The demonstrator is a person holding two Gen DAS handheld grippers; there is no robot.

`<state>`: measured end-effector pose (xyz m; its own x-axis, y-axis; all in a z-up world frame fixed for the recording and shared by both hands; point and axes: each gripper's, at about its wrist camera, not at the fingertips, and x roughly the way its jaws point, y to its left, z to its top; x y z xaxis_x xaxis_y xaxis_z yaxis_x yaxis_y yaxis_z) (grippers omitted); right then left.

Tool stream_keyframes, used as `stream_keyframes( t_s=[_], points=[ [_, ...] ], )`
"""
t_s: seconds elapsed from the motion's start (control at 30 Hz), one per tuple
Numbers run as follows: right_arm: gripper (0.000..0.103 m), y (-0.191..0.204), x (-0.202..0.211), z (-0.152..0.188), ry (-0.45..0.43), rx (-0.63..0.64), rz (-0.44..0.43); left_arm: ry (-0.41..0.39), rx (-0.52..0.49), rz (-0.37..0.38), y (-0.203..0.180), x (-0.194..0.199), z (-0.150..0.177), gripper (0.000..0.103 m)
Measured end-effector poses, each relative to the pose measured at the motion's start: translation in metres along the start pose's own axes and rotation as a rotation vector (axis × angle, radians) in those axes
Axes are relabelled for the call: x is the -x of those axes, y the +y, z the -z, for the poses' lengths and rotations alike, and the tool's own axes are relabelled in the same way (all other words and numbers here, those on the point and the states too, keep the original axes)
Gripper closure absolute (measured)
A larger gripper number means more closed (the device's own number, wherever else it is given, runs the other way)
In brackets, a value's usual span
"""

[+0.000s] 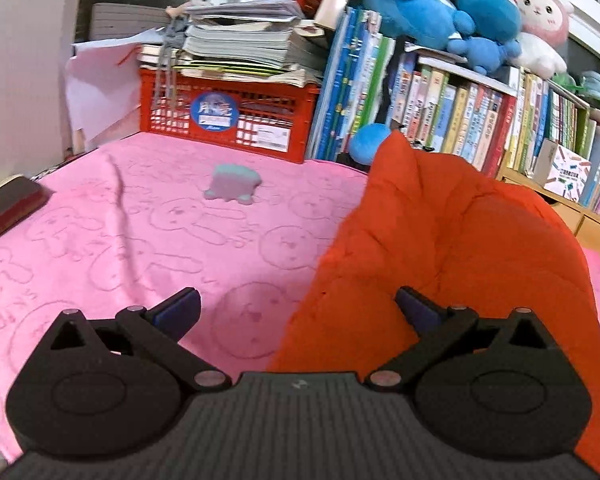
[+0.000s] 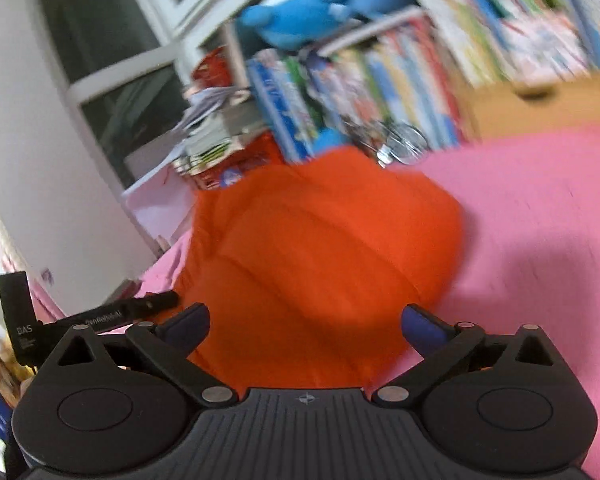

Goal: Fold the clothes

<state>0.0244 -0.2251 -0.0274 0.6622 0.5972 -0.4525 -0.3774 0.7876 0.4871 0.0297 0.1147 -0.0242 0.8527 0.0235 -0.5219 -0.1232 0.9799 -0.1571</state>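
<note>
Puffy orange jacket (image 2: 316,248) heaped on pink blanket (image 1: 140,232), soft, light, slippery; pinch its hem. Left gripper (image 1: 298,306) and right gripper (image 2: 306,322) spread apart, empty.

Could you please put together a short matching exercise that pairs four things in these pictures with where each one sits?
Things
1. puffy orange quilted garment
2. small grey-and-teal soft toy
3. red plastic slatted crate
4. big blue plush toys

Places
A. on top of the bookshelf
B. alone on the pink blanket, ahead of the left tool
C. at the far edge of the blanket, under stacked papers
D. bunched on the blanket, under the right tool

Pairs: 1-D, 2-B, 3-C, 4-A
</note>
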Motion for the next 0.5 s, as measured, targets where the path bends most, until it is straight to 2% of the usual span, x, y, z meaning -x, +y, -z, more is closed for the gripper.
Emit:
stream_keyframes(
  t_s=[0.1,0.23,0.33,0.47,0.5],
  points=[
    [0.000,-0.014,0.007,0.016,0.013,-0.094,-0.035,-0.026,0.030,-0.029,0.005,0.007,0.002,0.000],
    [0.000,-0.032,-0.010,0.021,0.027,-0.277,-0.174,-0.094,0.111,-0.108,0.011,0.015,0.004,0.000],
    [0.000,-0.047,-0.034,0.015,0.046,-0.414,-0.244,-0.054,0.078,-0.123,0.008,0.003,0.003,0.000],
    [0.001,-0.051,-0.062,-0.005,0.051,-0.444,-0.224,0.004,0.051,-0.125,-0.001,-0.016,0.005,0.000],
    [0.010,-0.052,-0.065,-0.009,0.043,-0.444,-0.206,0.012,0.054,-0.127,-0.004,-0.020,0.005,0.000]
  ],
)
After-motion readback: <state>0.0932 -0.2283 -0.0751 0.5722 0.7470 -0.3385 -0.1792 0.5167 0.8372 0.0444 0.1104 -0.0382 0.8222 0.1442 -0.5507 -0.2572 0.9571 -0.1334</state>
